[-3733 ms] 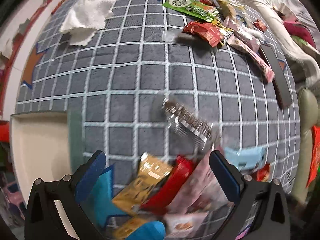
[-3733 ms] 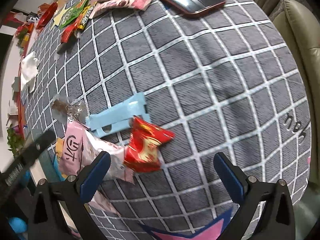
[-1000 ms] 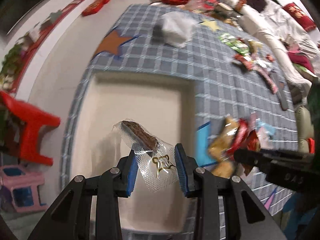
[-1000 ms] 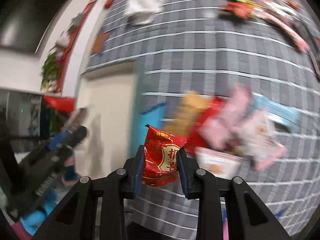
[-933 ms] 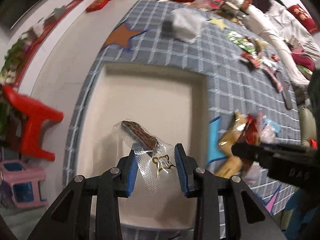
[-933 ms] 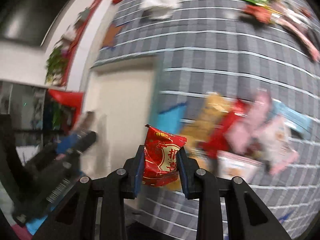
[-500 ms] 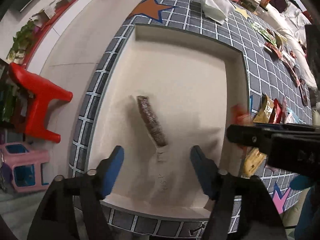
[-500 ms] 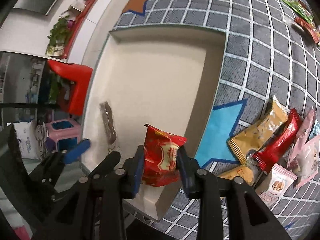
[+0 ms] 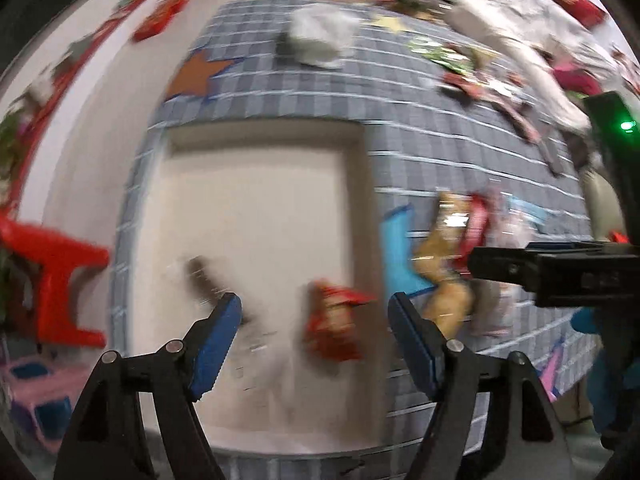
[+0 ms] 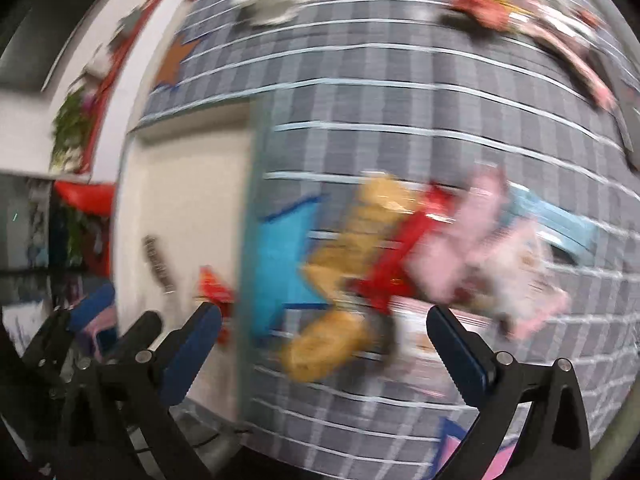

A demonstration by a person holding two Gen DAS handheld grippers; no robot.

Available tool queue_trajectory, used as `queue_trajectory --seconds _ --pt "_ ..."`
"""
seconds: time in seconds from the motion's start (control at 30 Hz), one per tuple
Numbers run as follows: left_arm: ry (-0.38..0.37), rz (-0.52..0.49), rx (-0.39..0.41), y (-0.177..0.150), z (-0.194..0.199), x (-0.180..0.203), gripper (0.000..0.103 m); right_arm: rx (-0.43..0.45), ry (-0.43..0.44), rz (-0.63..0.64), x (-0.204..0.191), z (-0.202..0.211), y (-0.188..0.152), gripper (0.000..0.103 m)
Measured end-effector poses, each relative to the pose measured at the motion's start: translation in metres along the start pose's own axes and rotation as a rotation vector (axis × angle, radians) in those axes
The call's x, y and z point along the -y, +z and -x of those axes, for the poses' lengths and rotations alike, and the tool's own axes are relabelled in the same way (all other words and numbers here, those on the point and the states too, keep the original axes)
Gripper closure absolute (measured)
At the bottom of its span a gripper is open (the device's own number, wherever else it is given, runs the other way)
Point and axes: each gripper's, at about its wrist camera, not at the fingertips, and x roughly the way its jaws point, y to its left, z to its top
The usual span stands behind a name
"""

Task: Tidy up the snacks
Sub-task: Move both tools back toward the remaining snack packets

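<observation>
Both grippers, left point(image 9: 314, 330) and right point(image 10: 323, 344), gape empty; the red snack packet point(image 9: 334, 326) and clear-wrapped brown bar point(image 9: 204, 278) lie in the cream tray point(image 9: 256, 184).

Both fisheye views are evenly, softly lit, with no hard shadows; heavy motion blur smears the checked cloth point(image 10: 400, 92) and the snack packets point(image 10: 420, 264); only the gripper fingers point(image 9: 216, 336) stay sharp; foil glints on 1 golden packet point(image 9: 454, 222); grid lines bow outward toward dark, vignetted corners; a green LED point(image 9: 626, 125) glows.
</observation>
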Motion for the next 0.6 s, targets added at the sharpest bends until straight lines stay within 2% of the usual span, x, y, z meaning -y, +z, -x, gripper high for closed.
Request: queue_trajectory --seconds 0.17,0.27,0.6 --pt "-0.074 -0.131 -0.007 0.021 -0.015 0.055 0.024 0.004 -0.095 -0.122 0.061 0.004 -0.006 0.000" --pt "-0.073 -0.188 -0.026 0.036 -0.033 0.082 0.024 -0.001 -0.125 -0.179 0.089 0.004 -0.009 0.000" --pt "-0.035 -0.181 -0.097 0.058 -0.083 0.107 0.024 0.008 -0.158 -0.260 0.137 -0.002 -0.004 0.000"
